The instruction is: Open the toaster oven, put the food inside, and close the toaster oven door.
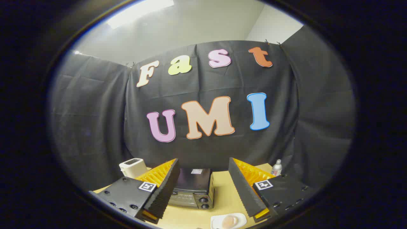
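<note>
- The toaster oven [192, 187] stands on the light wooden table [225, 194] with its door shut; it sits between and just beyond the gripper's [205, 178] fingers, nearer the left one.
- The jaws stand wide apart, holding nothing.
- A small white plate [216, 220] lies on the table in front of the toaster oven, toward its right; on it rests a pale pinkish piece of food [230, 221].
- A white box-shaped appliance [132, 167] with a slot on top stands behind the toaster oven, to its left.
- A small silvery bottle [277, 168] stands well to the toaster oven's right; its label is too small to read.
- A light sticker on the toaster oven's top cannot be read.
</note>
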{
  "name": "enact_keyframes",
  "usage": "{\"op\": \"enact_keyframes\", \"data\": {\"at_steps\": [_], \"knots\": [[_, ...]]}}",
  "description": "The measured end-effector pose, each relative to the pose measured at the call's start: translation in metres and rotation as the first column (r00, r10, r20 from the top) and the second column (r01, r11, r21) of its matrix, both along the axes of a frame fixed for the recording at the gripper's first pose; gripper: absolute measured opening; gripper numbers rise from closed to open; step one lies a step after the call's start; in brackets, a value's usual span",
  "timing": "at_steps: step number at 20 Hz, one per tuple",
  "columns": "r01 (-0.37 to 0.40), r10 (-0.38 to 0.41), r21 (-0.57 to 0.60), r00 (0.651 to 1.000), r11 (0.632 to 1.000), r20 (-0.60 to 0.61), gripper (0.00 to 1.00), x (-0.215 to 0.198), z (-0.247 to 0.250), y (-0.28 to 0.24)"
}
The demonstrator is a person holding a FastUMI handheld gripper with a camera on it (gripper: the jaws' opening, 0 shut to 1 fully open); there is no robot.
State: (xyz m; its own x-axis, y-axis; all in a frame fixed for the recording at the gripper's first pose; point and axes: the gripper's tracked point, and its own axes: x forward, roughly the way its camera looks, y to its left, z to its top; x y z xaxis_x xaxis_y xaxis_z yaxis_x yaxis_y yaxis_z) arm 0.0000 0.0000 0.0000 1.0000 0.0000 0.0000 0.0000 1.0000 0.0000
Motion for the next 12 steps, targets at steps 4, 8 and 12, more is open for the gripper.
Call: {"op": "enact_keyframes", "data": {"at_steps": [4, 8, 12], "knots": [[0.015, -0.015, -0.013, 1.000, 1.000, 0.010, 0.96, 0.000, 0.003, 0.002], [0.009, -0.009, -0.016, 1.000, 1.000, 0.001, 0.96, 0.000, 0.000, 0.012], [0.002, -0.002, -0.035, 1.000, 0.999, -0.015, 0.96, 0.002, -0.009, 0.021]]}}
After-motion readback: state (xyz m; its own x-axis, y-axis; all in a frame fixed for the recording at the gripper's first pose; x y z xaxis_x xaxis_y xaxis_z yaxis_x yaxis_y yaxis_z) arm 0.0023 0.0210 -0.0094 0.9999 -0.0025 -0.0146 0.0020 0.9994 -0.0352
